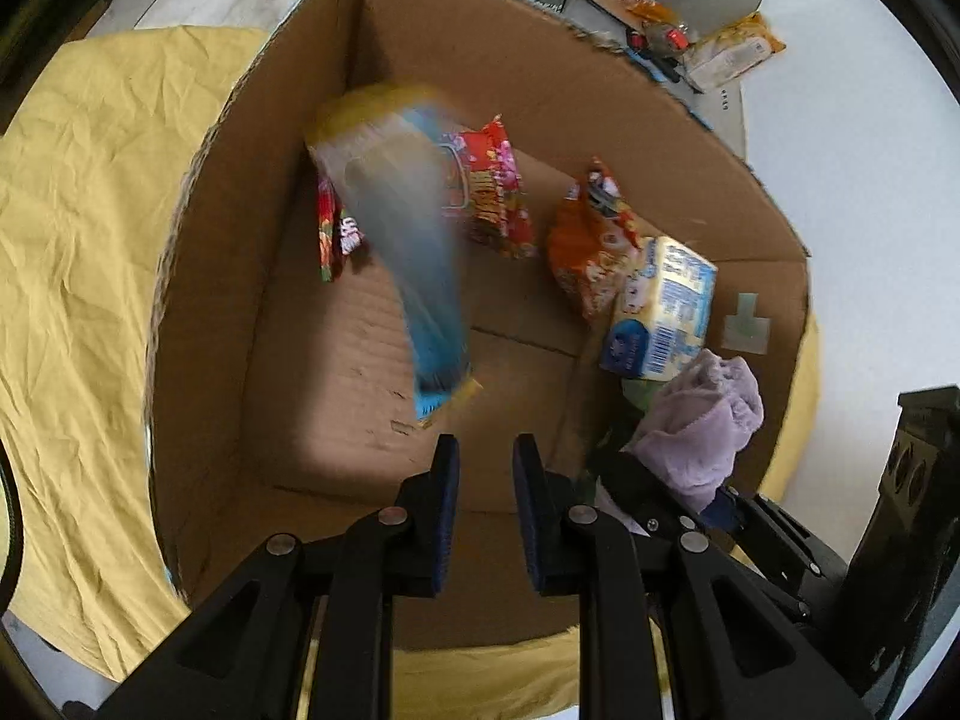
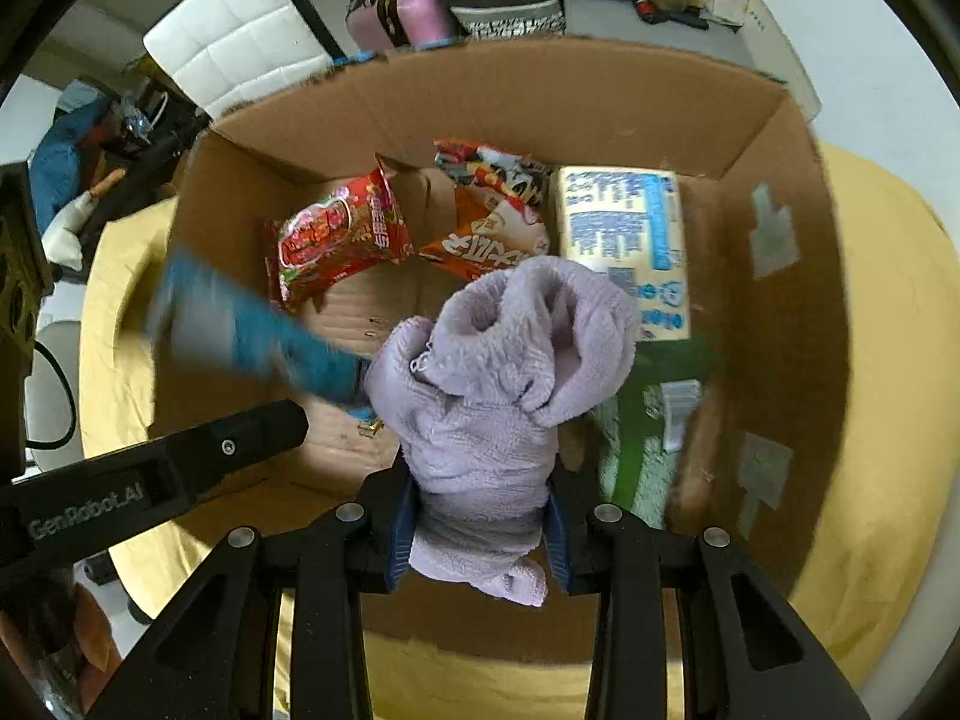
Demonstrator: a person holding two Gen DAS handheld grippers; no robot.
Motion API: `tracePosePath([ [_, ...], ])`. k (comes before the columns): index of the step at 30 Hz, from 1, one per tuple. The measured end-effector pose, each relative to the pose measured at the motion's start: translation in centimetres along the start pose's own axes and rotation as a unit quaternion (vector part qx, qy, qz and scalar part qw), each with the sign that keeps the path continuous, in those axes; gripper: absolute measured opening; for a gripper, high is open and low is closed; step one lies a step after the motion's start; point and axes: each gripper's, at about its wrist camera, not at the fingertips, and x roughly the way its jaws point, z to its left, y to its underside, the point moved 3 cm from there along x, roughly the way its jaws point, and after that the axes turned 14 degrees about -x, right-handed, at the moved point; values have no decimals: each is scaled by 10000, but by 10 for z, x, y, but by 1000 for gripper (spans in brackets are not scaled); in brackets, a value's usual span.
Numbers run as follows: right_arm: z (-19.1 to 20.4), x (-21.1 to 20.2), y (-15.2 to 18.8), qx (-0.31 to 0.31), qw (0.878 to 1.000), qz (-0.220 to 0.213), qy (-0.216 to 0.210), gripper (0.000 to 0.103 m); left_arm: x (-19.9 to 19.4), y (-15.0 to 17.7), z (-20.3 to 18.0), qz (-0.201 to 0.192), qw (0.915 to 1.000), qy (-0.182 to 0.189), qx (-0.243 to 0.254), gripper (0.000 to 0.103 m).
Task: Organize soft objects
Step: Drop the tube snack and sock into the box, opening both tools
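Lilac fleecy cloth (image 2: pixel 498 372), limp and light, bunches in the clamped right tool (image 2: pixel 480 525), best pinched mid-fold, while the left tool (image 1: pixel 485 468) gapes empty above the brown cardboard box (image 1: pixel 198 276).

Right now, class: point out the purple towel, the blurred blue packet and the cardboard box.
purple towel (image 2: pixel 504 372), right wrist view, bunched upper folds.
blurred blue packet (image 1: pixel 408 240), left wrist view, middle.
cardboard box (image 2: pixel 576 102), right wrist view, far inner wall.

Both wrist views down into box (image 1: pixel 384 60)

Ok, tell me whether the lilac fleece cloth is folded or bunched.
Bunched: the lilac fleece cloth hangs crumpled in loose lumps, pinched in the right claw.
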Motion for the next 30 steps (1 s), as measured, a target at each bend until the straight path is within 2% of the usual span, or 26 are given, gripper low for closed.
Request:
tracePosePath([
  [5,-1,20,-8,64,9998,155,-114,45,0,-10,6,-137,9995,-258,-110,20],
  [6,-1,22,-9,82,9998,160,-113,51,-3,-11,7,-235,9991,-340,-97,21],
  [7,-1,23,-9,80,9998,156,-95,61,-6,-12,7,-323,9987,-401,-57,22],
  [9,1,22,-9,51,9999,128,-72,75,-11,-12,7,-534,9967,-607,50,29],
  [16,5,11,-2,-27,9997,45,254,76,-28,-4,3,-1053,9894,-912,418,42],
  [21,-1,3,3,16,9992,15,402,76,-37,4,-2,-1499,9795,-1163,677,63],
  [22,-2,1,5,36,9990,14,453,77,-38,5,-3,-1640,9759,-1239,737,70],
  [23,-5,-1,7,64,9989,-2,472,78,-39,7,-4,-1711,9736,-1293,777,78],
  [25,-9,-4,11,98,9985,-18,544,89,-40,10,-4,-1814,9699,-1392,841,86],
  [26,-12,-7,13,124,9982,-61,580,89,-40,11,-4,-1852,9689,-1398,859,90],
  [29,-16,-11,19,158,9975,-95,678,89,-40,15,-4,-1971,9646,-1487,930,95],
  [30,-17,-12,20,173,9974,-113,697,92,-39,16,-4,-1995,9638,-1500,937,95],
])
